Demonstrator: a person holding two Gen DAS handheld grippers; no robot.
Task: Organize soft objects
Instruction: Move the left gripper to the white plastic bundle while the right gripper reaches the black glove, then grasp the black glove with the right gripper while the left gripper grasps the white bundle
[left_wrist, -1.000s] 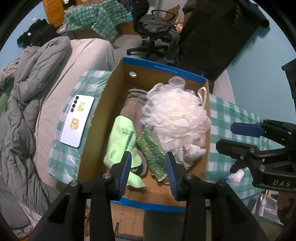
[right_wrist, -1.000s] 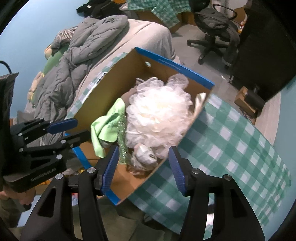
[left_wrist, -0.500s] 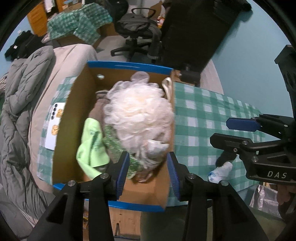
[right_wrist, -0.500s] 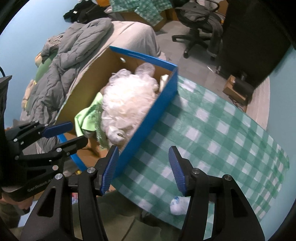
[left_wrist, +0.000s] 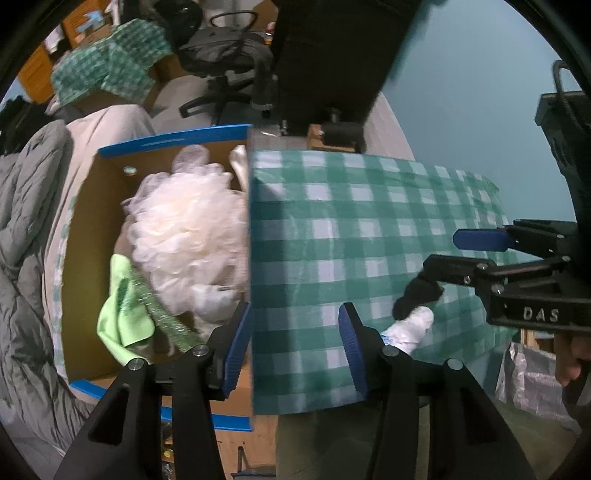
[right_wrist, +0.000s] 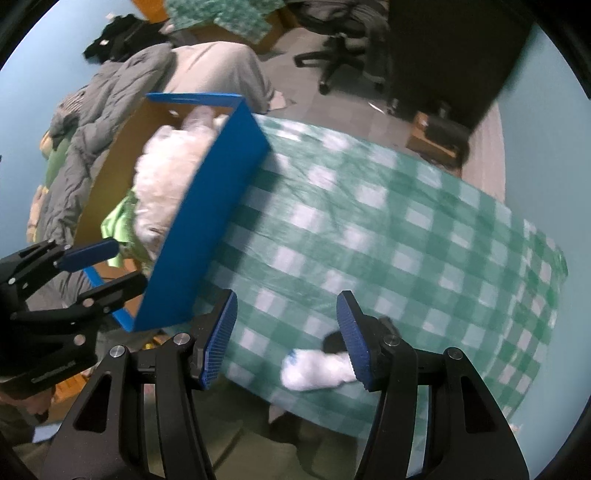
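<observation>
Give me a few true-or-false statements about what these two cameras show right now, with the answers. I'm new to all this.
1. The white bath pouf lies inside the cardboard box. True.
2. The left gripper is clamped on a green cloth. False: nothing is between its fingers; the green cloth lies in the box.
3. A white sock lies on the checked tablecloth, outside the box. True.
4. The right gripper is shut tight. False: its jaws stand apart, holding nothing.
5. The tablecloth is red and white. False: it is green and white.
</observation>
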